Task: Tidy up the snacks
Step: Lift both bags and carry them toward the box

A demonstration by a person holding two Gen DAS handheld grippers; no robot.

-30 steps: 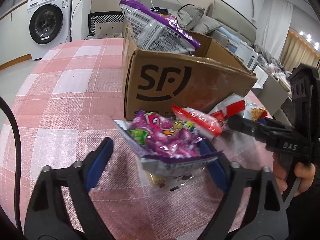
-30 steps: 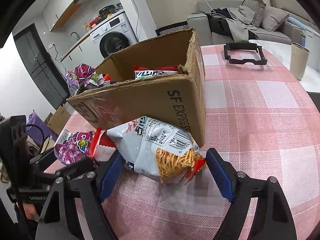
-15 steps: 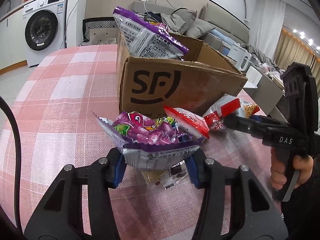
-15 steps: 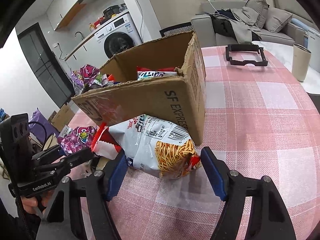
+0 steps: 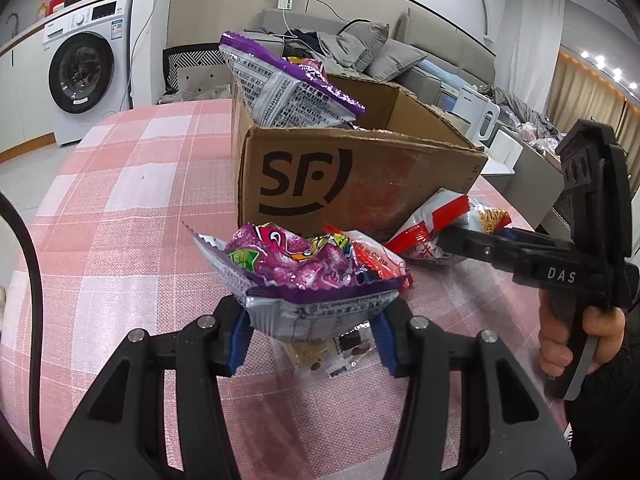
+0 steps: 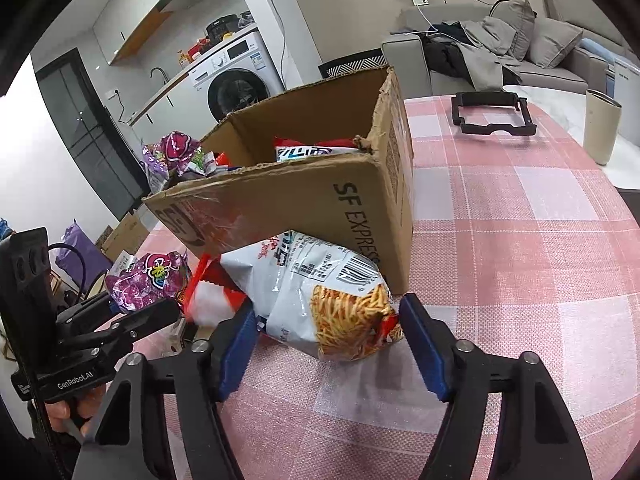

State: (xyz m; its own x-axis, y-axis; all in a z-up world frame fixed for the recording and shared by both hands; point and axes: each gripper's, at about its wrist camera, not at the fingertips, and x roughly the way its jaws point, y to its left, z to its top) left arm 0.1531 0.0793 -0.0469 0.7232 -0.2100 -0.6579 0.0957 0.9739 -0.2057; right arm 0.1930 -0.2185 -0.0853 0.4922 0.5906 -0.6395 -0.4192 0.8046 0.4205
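Gripping a purple candy bag (image 5: 304,268) in the left gripper (image 5: 314,332), lower middle of frame, right in front of the cardboard box (image 5: 352,176).

Right gripper (image 6: 328,340) is closing around the noodle snack bag (image 6: 320,292), but its right pad looks just off the bag. A small packet (image 5: 320,356) under the candy bag is mostly hidden, can't read it. Box contents are half cut off by the wall.

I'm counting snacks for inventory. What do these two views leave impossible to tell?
- Cardboard box contents: both views, its walls hide most.
- Clear packet: left view, purple candy bag covers it.
- Red-white pack: right view, noodle snack bag overlaps it.
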